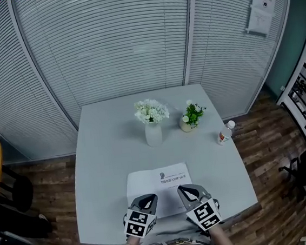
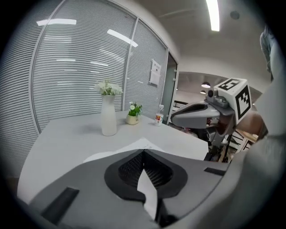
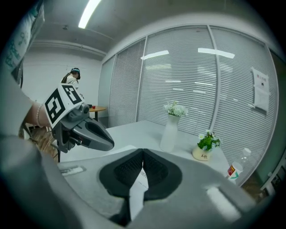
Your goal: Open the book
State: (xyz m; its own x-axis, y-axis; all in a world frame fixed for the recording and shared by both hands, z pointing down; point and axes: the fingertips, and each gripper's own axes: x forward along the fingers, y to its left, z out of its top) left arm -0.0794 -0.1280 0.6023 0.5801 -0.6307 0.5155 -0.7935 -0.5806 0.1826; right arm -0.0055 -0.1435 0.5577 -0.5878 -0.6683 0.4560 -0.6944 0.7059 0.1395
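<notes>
Book (image 1: 158,185) lay flat on the grey table (image 1: 103,168), close to the edge nearest to me and about in the middle of that edge. Its top face was white, with a small dark mark and some lines of print that were too small for me to read. The near part of the book was covered by my two hand-held grippers, which stood side by side above it and both pointed away from me and down.

My left hand-held gripper (image 2: 144,153) had its jaws pressed together, and a white sheet (image 2: 148,192) was pinched between the pads. My right hand-held gripper (image 3: 143,154) was closed in the same way on a printed sheet (image 3: 136,190), thin and white with small text on it. I could not tell if these were one sheet or two, or if it was the cover or a page.

Farther on the table, well apart from the book, stood a white vase (image 1: 153,134) with white flowers. Near it on the right was a small pot (image 1: 186,125) with a green plant. A bottle (image 1: 225,132) with a red label was near the right edge. Behind the table were grey blinds (image 1: 106,42).
</notes>
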